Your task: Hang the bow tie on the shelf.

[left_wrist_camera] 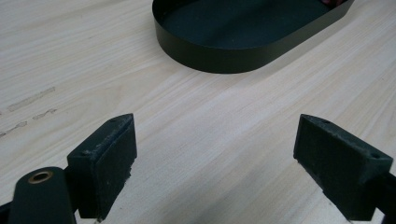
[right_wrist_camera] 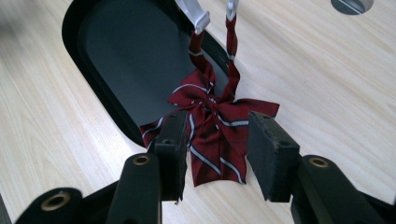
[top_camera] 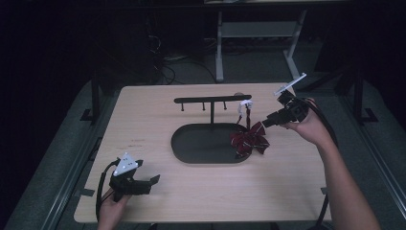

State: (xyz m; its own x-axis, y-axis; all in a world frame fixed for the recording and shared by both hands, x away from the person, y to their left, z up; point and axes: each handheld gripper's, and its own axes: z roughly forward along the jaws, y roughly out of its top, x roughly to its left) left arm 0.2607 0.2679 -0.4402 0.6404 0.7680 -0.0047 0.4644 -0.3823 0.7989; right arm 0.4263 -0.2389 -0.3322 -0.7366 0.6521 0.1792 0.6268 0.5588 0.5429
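The bow tie [right_wrist_camera: 212,126] hangs with its long axis upright, tails down, draped over the black tray's [top_camera: 191,143] right rim near the table's right edge, your right gripper [right_wrist_camera: 219,149] half open astride it without pressing, your left gripper [left_wrist_camera: 215,163] wide apart and empty, the strap's top cut off.

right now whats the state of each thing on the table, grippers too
bow tie: hanging by its strap from the rack's right end, draped over the tray rim
rack: upright in the tray, other pegs bare
tray: flat on the table, its visible floor bare
right gripper: open, jaws either side of the bow tie
left gripper: open, nothing between its jaws
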